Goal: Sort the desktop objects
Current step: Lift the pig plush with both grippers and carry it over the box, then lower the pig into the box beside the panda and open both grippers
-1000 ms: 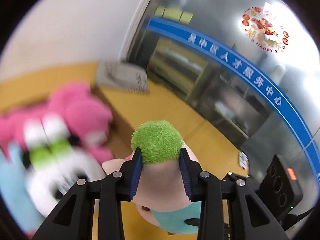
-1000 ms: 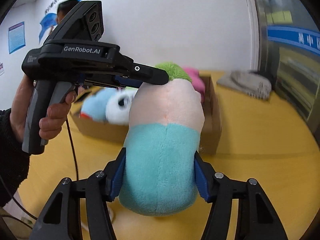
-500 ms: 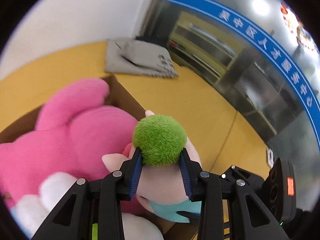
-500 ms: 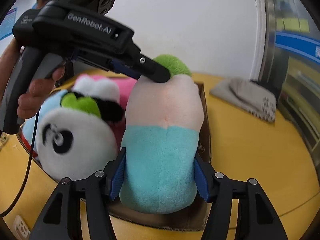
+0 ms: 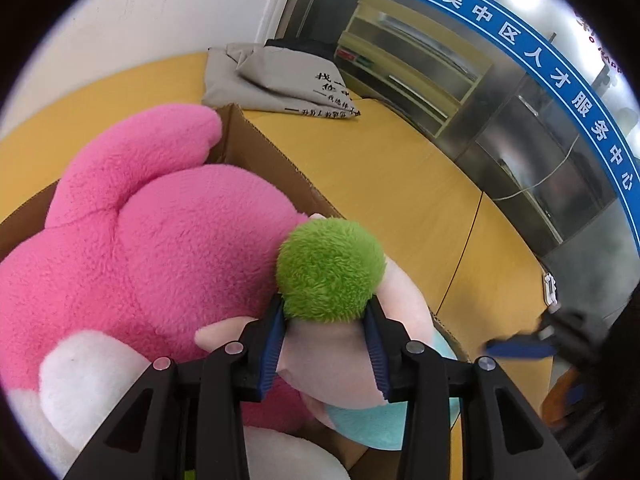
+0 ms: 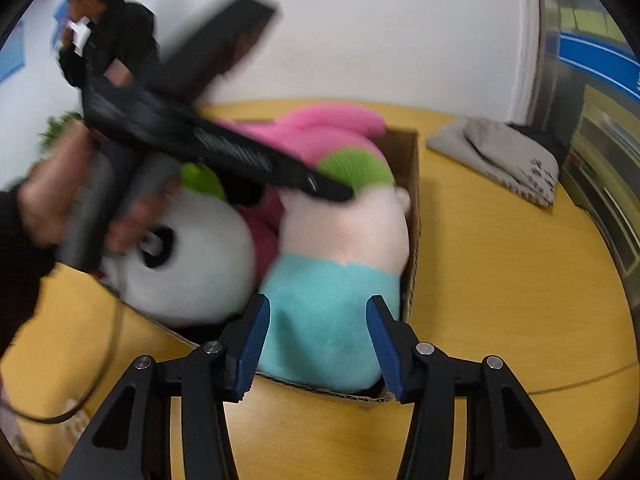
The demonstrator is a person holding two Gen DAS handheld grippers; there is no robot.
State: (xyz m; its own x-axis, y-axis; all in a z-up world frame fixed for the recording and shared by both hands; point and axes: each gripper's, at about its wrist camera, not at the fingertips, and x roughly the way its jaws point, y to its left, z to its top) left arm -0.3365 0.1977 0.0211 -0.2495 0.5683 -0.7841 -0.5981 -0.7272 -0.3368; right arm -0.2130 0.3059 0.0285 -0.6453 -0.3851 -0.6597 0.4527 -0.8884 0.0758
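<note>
Resting in the cardboard box, the green-haired plush touches the pink plush.

The doll is set in the box at its right end, the panda left of it; a bag lies far right.

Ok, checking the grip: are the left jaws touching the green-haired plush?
Touching. The left wrist view shows both jaws of the left gripper pressed against the green-haired plush just under its tuft, one each side.
</note>
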